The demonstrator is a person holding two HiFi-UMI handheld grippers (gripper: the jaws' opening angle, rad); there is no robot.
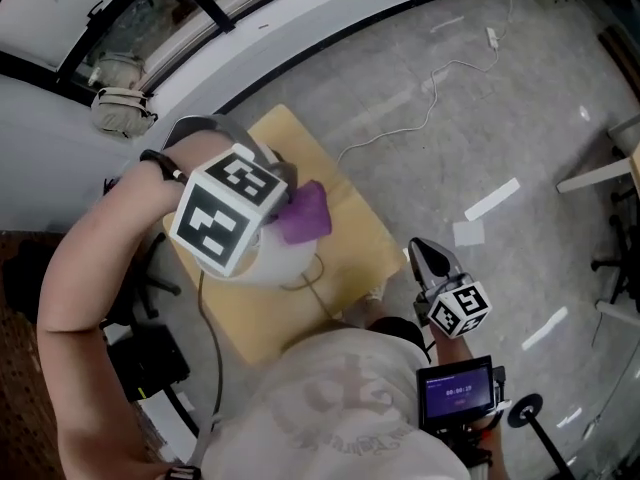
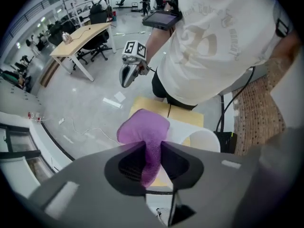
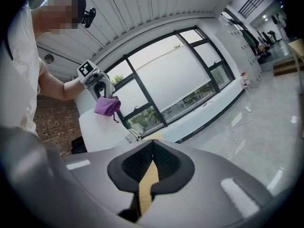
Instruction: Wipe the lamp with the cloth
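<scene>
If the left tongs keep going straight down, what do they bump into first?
Probably the white round lampshade just beneath them, and the purple cloth pinched in the left tongs would touch it first. How far below it sits is hard to tell.

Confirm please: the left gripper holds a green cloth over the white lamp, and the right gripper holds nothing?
The colour is wrong: the cloth is purple, as the left gripper view shows. The left gripper holds it over the white lamp; the right gripper holds nothing.
</scene>
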